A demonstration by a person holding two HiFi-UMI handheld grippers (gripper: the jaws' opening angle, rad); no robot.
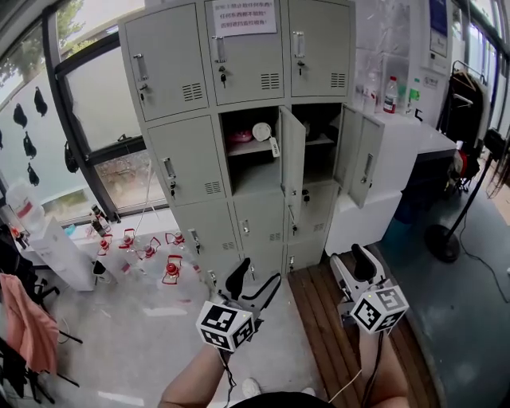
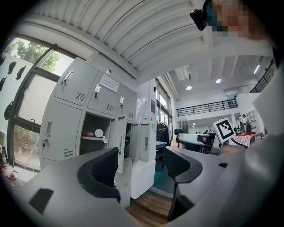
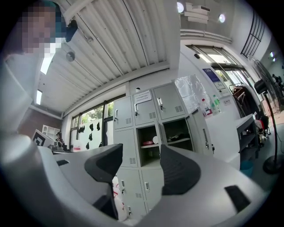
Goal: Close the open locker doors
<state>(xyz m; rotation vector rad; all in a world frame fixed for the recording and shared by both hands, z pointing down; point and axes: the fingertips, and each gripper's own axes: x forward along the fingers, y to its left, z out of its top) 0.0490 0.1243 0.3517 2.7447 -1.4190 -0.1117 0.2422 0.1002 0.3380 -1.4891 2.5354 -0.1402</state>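
Left gripper (image 1: 253,285) and right gripper (image 1: 353,267): fingers (image 2: 104,170) released, empty. Locker doors (image 1: 292,151) mid-frame likely swing light, stiff; you push free edges.

The notice (image 1: 241,16) is cut off by the top edge and its print cannot be read, while the contents of the right compartment (image 1: 317,131) are hidden in shadow.

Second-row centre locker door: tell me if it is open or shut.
Open. The door stands swung out, baring the shelf inside.
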